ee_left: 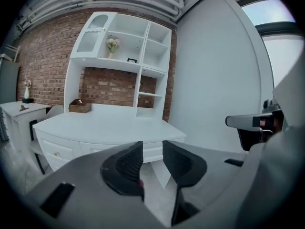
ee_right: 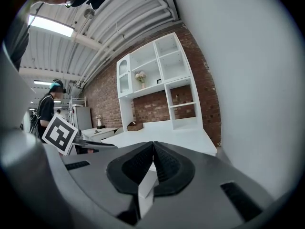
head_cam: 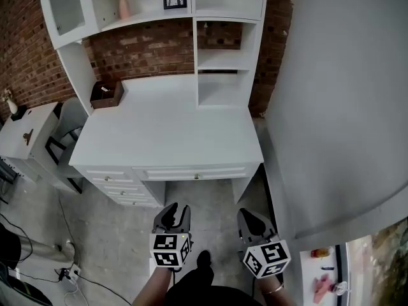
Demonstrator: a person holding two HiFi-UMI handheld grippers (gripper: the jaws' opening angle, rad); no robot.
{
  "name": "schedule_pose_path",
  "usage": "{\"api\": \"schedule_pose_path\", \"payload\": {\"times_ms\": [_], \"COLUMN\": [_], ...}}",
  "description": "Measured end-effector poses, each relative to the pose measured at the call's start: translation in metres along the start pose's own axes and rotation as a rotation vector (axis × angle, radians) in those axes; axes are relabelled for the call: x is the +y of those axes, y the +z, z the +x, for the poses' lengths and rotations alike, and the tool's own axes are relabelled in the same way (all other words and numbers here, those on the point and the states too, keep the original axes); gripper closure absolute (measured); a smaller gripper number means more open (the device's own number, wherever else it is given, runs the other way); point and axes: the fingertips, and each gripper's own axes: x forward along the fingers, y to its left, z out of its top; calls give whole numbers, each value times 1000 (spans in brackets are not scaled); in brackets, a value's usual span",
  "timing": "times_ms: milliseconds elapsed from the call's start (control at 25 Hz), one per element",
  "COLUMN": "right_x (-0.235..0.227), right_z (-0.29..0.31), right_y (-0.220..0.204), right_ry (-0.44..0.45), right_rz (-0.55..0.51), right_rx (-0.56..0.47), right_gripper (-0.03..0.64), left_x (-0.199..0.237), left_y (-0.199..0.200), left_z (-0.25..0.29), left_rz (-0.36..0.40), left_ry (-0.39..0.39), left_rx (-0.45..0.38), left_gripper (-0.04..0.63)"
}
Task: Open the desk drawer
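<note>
Left gripper (head_cam: 173, 210) is held low in front of the desk (head_cam: 172, 129), well apart from it, with floor showing between. In the left gripper view its jaws are seen standing apart, with a clear gap and nothing between the pads. Right gripper (head_cam: 250, 217) is held beside it at about the same distance from the desk; in the right gripper view its jaws are seen brought together, pad against pad, with nothing held.

**Location of the task item.** A wide drawer (head_cam: 194, 173) with a small centre knob (head_cam: 196, 176) is fitted just under the desktop, above the knee space. A stack of narrower drawers (head_cam: 121, 187) is fitted to its left. It is not stated which drawer is meant; the wide drawer lies most nearly in line with the grippers.

**Progress.** No drawer has been opened. All fronts are seen flush with the desk frame, and no knob is touched by either gripper. The task is judged to be at the approach stage only.

**Remaining steps, as judged:**
1. One gripper is to be brought up to a knob; the left, with its jaws apart, is the better prepared.
2. The jaws are to be closed on the knob.
3. The drawer is to be drawn straight out towards the person.

A brown box (head_cam: 105, 94) at the back left of the desktop is not involved.
</note>
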Motion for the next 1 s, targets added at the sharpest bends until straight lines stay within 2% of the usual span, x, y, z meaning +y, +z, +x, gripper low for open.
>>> {"api": "schedule_pose_path", "payload": {"times_ms": [360,640,1000], "right_x": [-21,-26,-45], "right_z": [48,75,115], "right_y": [17,22,8], "right_ry": [-47,-42,5], "right_rz": [8,4,18], "right_rx": [-7,9,56], "right_gripper": [612,612,612], "left_x": [19,25,33], "left_y": [6,-13,-38], "left_z": [63,99,149], "left_rz": [17,0,-23], "left_ry": [-29,-46,4], "left_rx": [42,106,177], "left_gripper": [453,431,425]}}
